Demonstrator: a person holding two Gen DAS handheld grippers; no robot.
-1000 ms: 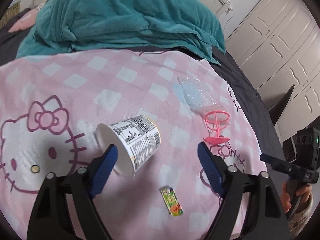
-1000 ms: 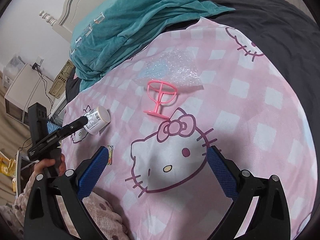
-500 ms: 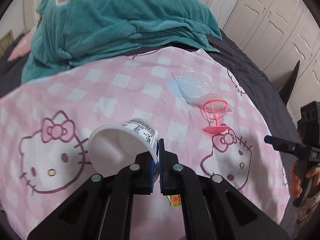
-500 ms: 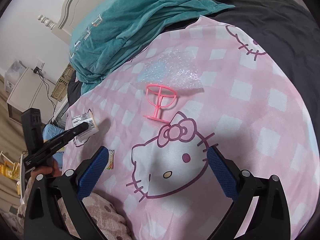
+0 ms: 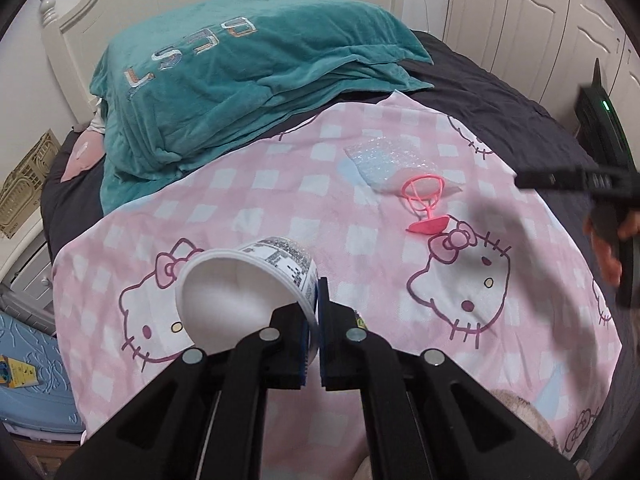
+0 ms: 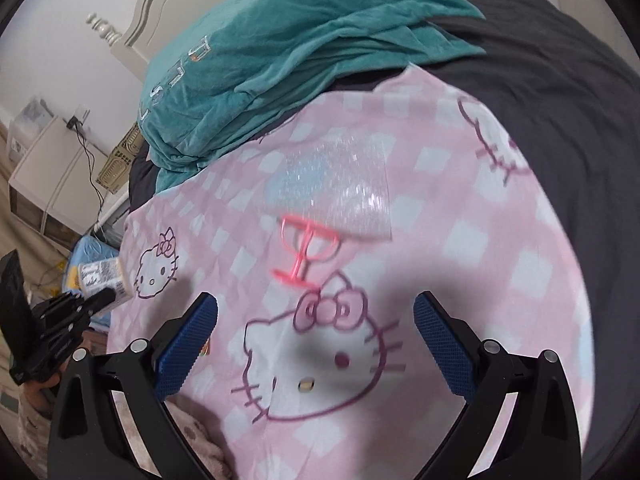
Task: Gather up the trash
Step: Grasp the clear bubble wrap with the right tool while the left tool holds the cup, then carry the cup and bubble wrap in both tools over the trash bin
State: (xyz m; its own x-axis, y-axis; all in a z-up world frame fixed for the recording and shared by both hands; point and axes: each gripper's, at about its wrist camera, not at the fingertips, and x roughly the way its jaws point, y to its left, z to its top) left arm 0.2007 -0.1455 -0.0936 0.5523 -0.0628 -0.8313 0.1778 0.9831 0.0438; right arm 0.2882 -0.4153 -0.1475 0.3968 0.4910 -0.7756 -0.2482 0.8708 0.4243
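Left wrist view: the left gripper (image 5: pixel 319 332) has its fingers pinched on the rim of the paper cup (image 5: pixel 248 284). The right gripper (image 6: pixel 316 344) gapes wide, holding nothing, the pink plastic stand (image 6: pixel 306 250) lying ahead between its fingers on the bed.

Home bedroom: bed headboard (image 5: pixel 80 20), teal blanket (image 5: pixel 248 80), wardrobe doors (image 5: pixel 520 8).

The left claw (image 5: pixel 316 344) pinches the cup (image 5: pixel 248 284) rim; ahead to its right a wire stand (image 5: pixel 425 206) lies on the blanket (image 5: pixel 280 200), bubble wrap (image 5: pixel 380 164) just behind.
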